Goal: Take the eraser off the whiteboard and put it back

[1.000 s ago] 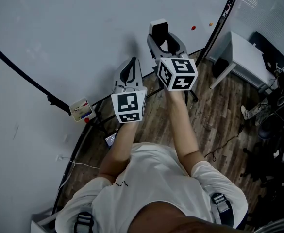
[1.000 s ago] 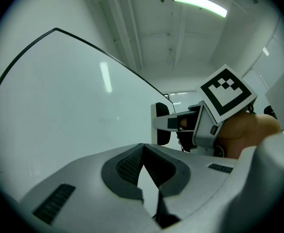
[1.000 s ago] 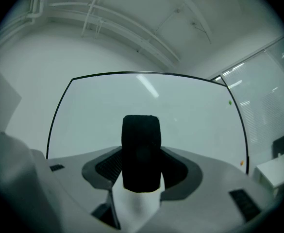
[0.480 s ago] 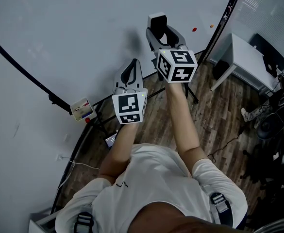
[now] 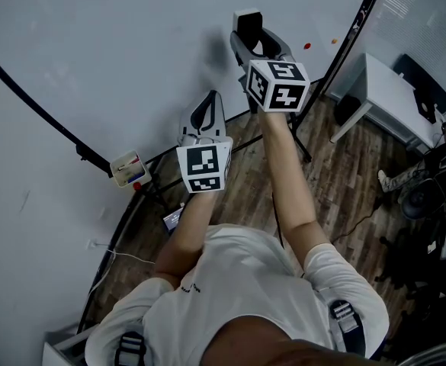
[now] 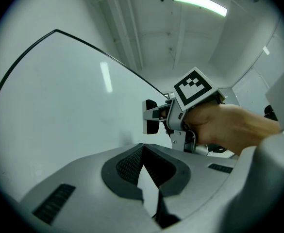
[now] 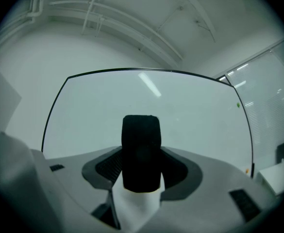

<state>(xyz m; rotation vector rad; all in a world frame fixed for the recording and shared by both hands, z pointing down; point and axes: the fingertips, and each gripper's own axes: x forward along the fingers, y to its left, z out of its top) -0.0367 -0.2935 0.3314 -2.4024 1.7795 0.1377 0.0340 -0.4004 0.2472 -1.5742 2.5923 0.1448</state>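
Your whiteboard (image 5: 116, 52) bears a red dot (image 5: 307, 46) and an orange dot (image 5: 332, 40); a white table (image 5: 383, 82) stands on the plank floor (image 5: 337, 174)

One whiteboard (image 5: 116, 59), one eraser (image 7: 141, 152), two grippers (image 5: 210, 99) (image 5: 251, 44), one white table (image 5: 386, 90), one person (image 5: 238, 296).

whiteboard (image 5: 116, 44): running off the head view's top and left edges; in both gripper views its lower edge is hiding behind the gripper bodies.
eraser (image 7: 141, 135): its sides are sitting behind the jaws of the right gripper (image 7: 141, 154); in the head view only part of it is showing.
person (image 5: 238, 296): the bottom edge is cutting off the head and legs.
box (image 5: 127, 171): showing too small to tell its contents, only red and blue bits.
dots (image 5: 307, 46): showing too small to identify.
screen (image 5: 172, 219): partly hiding behind the person's left arm.
dark gear (image 5: 436, 204): running off the right edge, too dim to sort out.
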